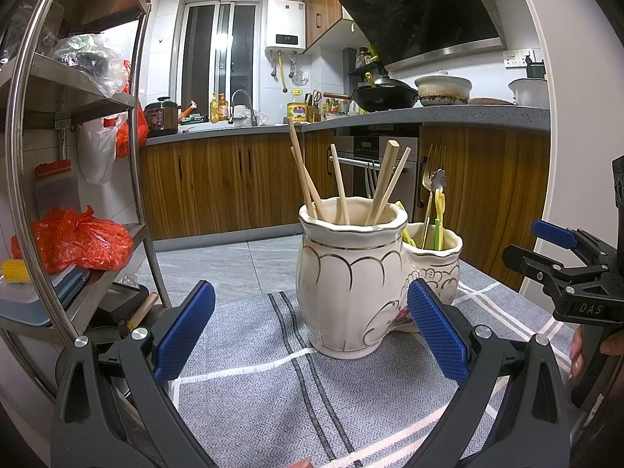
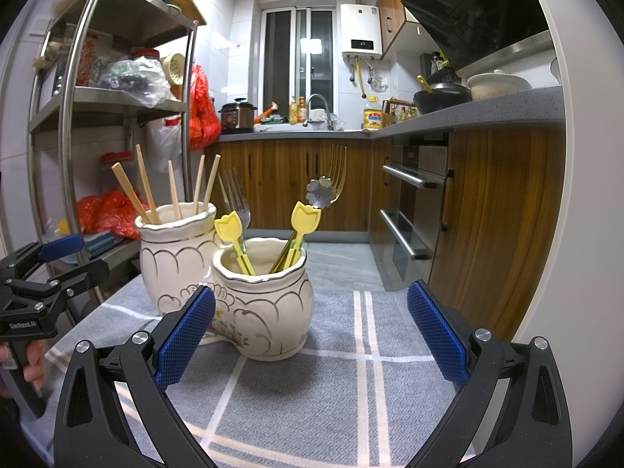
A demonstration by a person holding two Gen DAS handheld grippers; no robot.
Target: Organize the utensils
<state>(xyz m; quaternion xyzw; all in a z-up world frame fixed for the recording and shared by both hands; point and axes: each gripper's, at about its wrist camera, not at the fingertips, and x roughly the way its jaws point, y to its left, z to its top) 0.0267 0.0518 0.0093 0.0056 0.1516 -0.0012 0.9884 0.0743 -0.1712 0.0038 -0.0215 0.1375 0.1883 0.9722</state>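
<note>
A cream ceramic double holder stands on a grey checked cloth point(image 1: 249, 394). Its tall pot point(image 1: 347, 273) point(image 2: 171, 257) holds several wooden chopsticks point(image 1: 339, 187) point(image 2: 171, 191). Its low pot point(image 1: 438, 261) point(image 2: 269, 304) holds forks point(image 2: 236, 199), a flower-ended spoon point(image 2: 320, 192) and yellow tulip picks point(image 2: 306, 218). My left gripper point(image 1: 312, 335) is open and empty, just in front of the tall pot. My right gripper point(image 2: 312, 335) is open and empty, in front of the low pot. Each gripper shows at the edge of the other's view: the right one point(image 1: 546, 249), the left one point(image 2: 74, 253).
A steel shelf rack point(image 1: 128, 179) point(image 2: 78, 117) with red bags stands left of the table. Wooden cabinets, an oven point(image 2: 417, 202) and a grey counter with pots lie behind. The cloth extends to the right of the holder point(image 2: 390, 351).
</note>
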